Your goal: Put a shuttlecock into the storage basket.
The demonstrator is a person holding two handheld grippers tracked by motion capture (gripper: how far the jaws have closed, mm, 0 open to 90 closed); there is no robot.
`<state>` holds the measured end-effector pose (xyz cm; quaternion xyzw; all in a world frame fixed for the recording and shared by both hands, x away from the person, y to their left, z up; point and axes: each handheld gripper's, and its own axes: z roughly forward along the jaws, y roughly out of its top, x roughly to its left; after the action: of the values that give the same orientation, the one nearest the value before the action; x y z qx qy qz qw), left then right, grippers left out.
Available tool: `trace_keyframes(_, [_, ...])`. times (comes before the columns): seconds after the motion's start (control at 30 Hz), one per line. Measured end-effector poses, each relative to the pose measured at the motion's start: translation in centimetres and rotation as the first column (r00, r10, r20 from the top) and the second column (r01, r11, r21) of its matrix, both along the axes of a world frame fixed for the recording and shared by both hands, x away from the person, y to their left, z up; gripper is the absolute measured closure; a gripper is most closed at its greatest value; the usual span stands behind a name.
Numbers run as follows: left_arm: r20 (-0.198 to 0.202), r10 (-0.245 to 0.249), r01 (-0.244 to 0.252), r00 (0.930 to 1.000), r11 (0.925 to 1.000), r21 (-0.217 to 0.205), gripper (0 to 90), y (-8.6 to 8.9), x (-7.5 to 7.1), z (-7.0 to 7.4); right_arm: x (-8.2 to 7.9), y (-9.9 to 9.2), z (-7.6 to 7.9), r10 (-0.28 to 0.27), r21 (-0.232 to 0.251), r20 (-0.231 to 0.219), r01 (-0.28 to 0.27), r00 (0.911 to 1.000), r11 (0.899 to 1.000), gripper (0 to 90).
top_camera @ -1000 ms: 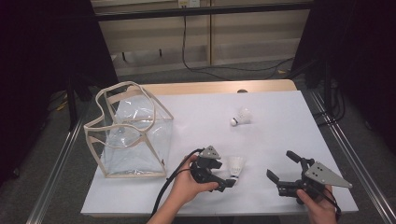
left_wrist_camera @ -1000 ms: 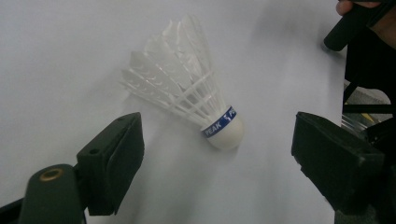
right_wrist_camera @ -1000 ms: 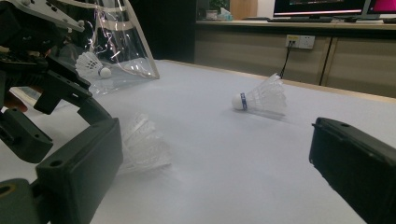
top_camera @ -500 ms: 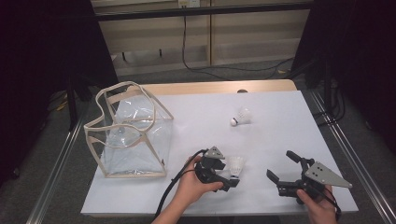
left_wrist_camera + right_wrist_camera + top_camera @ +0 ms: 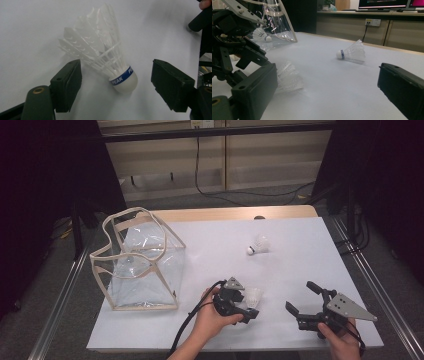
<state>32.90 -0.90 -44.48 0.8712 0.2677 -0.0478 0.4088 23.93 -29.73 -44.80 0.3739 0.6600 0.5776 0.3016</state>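
Closing since earlier: left tool (image 5: pixel 115 77) | spread around shuttlecock (image 5: pixel 105 57), not pinching | right tool (image 5: pixel 306 300) spread, empty

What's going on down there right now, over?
Left claw closing round near shuttlecock, no grip yet. Right claw open, idle. Nothing in the way.

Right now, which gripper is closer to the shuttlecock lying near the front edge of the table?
Left. The left gripper has the shuttlecock between its open jaws; the right gripper sits off to the side.
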Motion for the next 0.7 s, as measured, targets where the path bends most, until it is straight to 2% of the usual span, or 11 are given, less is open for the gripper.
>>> trace_keyframes(0.23, [0.006,0.005,-0.005,1.0,1.0,0.003,28.1,-0.22,-0.04,-0.23,0.0,0.0,0.0,0.001,0.0,0.0,-0.001,1.0,1.0,2.4])
trace_keyframes(0.4, [0.011,0.006,-0.007,0.9999,0.9997,0.024,29.8,-0.33,-0.06,-0.4,-0.02,0.01,0.02,0.0,0.005,-0.001,0.0,1.0,1.0,2.4])
trace_keyframes(0.7, [0.019,0.014,-0.015,0.9997,0.9996,0.023,34.5,-0.28,-0.03,-0.46,-0.02,-0.04,0.04,-0.001,0.004,-0.001,0.001,1.0,1.0,2.4])
